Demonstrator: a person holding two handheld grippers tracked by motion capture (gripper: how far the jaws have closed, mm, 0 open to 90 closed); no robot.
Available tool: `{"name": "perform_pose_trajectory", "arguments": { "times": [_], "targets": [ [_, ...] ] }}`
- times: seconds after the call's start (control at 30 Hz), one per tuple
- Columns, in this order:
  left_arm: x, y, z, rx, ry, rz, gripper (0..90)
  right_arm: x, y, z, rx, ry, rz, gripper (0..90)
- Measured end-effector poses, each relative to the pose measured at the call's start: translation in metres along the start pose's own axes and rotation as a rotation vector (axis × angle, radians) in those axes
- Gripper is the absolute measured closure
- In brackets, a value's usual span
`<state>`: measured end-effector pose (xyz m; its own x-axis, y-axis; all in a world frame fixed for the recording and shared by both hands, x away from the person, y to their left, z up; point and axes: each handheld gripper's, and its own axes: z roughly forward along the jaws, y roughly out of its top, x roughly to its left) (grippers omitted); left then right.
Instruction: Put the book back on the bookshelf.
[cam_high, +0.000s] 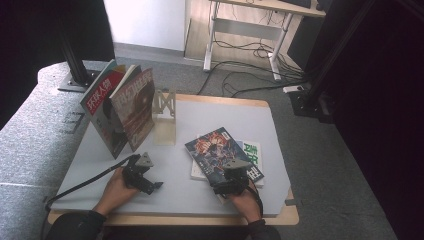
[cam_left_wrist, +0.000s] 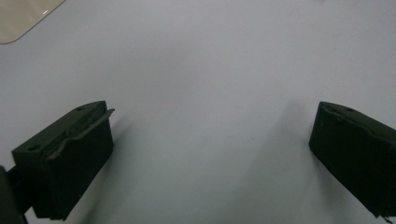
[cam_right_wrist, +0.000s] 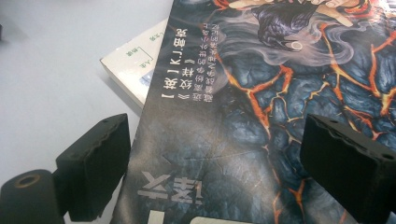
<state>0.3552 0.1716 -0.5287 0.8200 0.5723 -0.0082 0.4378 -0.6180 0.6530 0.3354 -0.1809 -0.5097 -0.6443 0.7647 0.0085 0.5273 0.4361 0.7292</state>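
A dark magazine (cam_high: 216, 150) with a lava-cracked cover lies flat on the right of the grey mat (cam_high: 180, 175), on top of a white and green book (cam_high: 253, 152). My right gripper (cam_high: 231, 172) hovers over the magazine's near end, open. In the right gripper view its jaws stand wide apart above the magazine (cam_right_wrist: 243, 107), the left jaw by the cover's edge, the right jaw over the cover; the white book (cam_right_wrist: 135, 60) pokes out beneath. My left gripper (cam_high: 150, 184) rests low on the mat's left front, open (cam_left_wrist: 212, 112), with bare mat between its jaws.
Two magazines (cam_high: 102, 107) (cam_high: 134, 105) stand upright at the back left, leaning beside a beige bookend (cam_high: 165, 117). A corner of the bookend's base (cam_left_wrist: 18, 18) shows far off in the left gripper view. The table's wooden front edge (cam_high: 175, 219) runs close to both hands.
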Motion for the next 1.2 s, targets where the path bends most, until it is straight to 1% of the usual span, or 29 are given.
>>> {"name": "perform_pose_trajectory", "arguments": {
  "times": [0.2,0.33,0.4,0.43,0.5,0.57,0.63,0.73,0.93,1.1,1.2],
  "targets": [
    [0.0,0.0,0.0,0.0,0.0,0.0,0.0,-0.001,-0.001,0.0,-0.001,0.006,-0.024,9.2],
    [0.0,0.0,0.0,0.0,0.0,0.0,0.0,-0.002,-0.002,-0.001,0.0,0.009,-0.03,9.0],
    [0.0,0.0,0.0,0.0,0.0,-0.001,0.0,-0.002,-0.002,0.0,0.005,0.001,-0.042,8.3],
    [0.0,0.0,0.0,0.0,0.0,-0.001,0.0,-0.001,-0.001,-0.001,0.014,-0.009,-0.031,7.8],
    [0.0,0.0,0.0,0.0,0.0,-0.001,0.0,0.003,0.001,0.0,0.03,-0.034,-0.029,7.5],
    [0.0,0.0,0.0,0.0,0.0,0.0,0.0,0.005,0.001,0.002,0.028,-0.059,-0.041,6.7],
    [0.0,0.0,0.0,0.0,0.0,0.0,0.0,0.007,0.001,0.004,0.028,-0.072,-0.046,6.3],
    [0.0,0.0,0.0,0.0,0.0,-0.001,0.0,0.006,0.001,0.004,0.025,-0.063,-0.042,6.2],
    [0.0,0.0,0.0,0.0,0.0,-0.001,0.0,0.002,-0.001,0.002,0.025,-0.051,-0.052,6.2],
    [0.0,0.0,0.0,0.0,0.001,-0.001,0.0,-0.007,-0.004,-0.002,0.028,-0.042,-0.053,5.7],
    [0.0,0.0,0.0,-0.001,0.001,-0.001,0.0,-0.014,-0.007,-0.006,0.029,-0.039,-0.05,5.2]
  ]
}}
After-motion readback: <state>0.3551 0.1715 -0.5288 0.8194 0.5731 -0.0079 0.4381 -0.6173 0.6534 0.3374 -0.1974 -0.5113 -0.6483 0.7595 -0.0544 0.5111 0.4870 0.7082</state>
